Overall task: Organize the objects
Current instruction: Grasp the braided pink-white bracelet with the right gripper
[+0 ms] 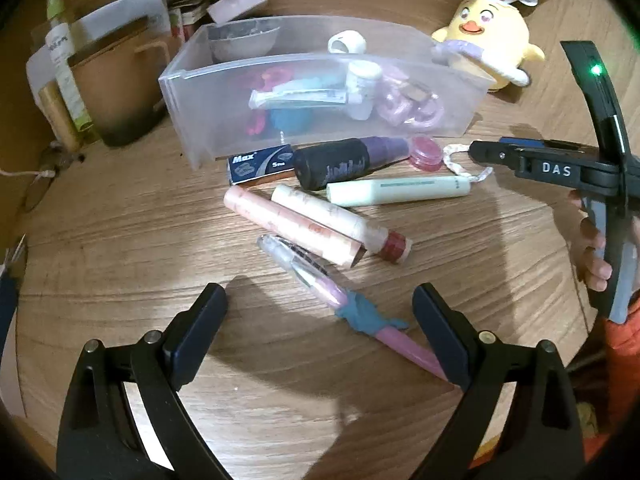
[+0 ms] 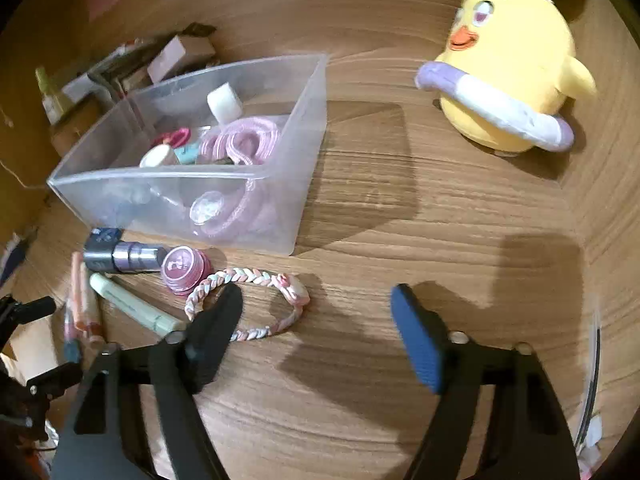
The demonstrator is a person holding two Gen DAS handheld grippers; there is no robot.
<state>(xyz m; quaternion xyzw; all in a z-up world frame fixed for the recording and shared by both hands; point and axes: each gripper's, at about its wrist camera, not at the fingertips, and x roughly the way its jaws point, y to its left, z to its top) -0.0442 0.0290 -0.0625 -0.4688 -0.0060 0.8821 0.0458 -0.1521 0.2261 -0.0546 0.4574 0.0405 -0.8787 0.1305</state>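
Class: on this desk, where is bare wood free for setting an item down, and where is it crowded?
Free: the wood between the bin and the chick, and the stretch before the right gripper. Crowded: along the bin's front, where pens, jar and hair tie lie packed.

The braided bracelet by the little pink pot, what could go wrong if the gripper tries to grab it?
The right hand-held gripper is open, one finger over the braided bracelet. The bracelet is thin and lies flat on the table, so the fingers might slide over it. The pink pot touches it and could get knocked and roll. The green marker also lies close and might get pushed.
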